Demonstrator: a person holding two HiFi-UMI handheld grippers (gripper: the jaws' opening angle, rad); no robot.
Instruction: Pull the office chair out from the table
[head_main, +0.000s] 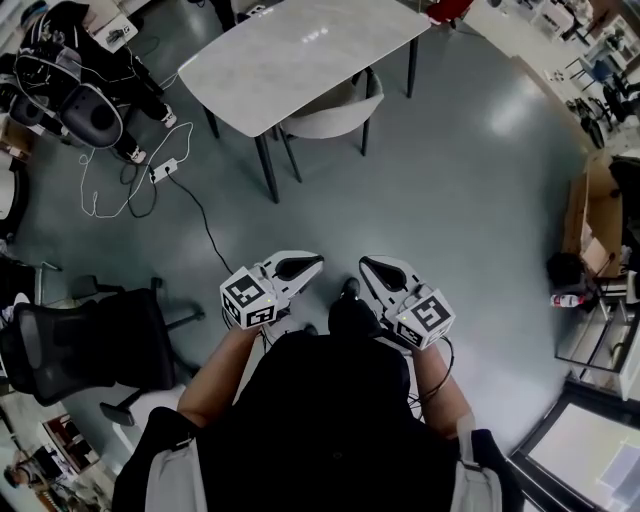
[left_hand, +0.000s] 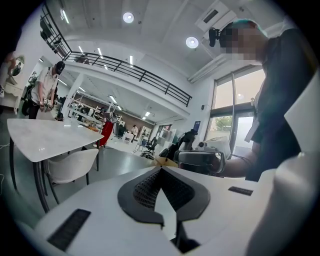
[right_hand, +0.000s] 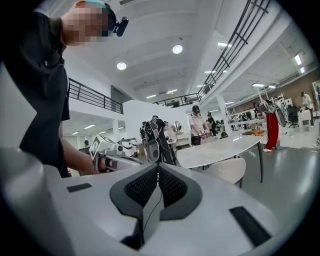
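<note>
Grey glossy floor, open workshop hall. Head view: white tabletop (head_main: 300, 55) on black legs at the far centre, with a white shell chair (head_main: 335, 112) tucked under its near edge. A black mesh office chair (head_main: 90, 345) stands at the near left, well apart from the tabletop. A power strip (head_main: 163, 170) with a white cable lies on the floor left of the tabletop. The left claw (head_main: 310, 265) and right claw (head_main: 370, 267) are held side by side near the person's body, both aimed towards the far side; the white shell chair is well apart from both, ahead and slightly left.

Left gripper view: left claw (left_hand: 161, 170) clenched, nothing between its jaws. Tabletop (left_hand: 45, 137) and white shell chair (left_hand: 75, 165) sit far left, no contact. Right claw (left_hand: 200, 160) shows just beside it.

Right gripper view: right claw (right_hand: 158, 167) clenched, empty. Tabletop (right_hand: 220, 147) and white shell chair (right_hand: 227, 170) lie far right, apart from the jaws.
</note>
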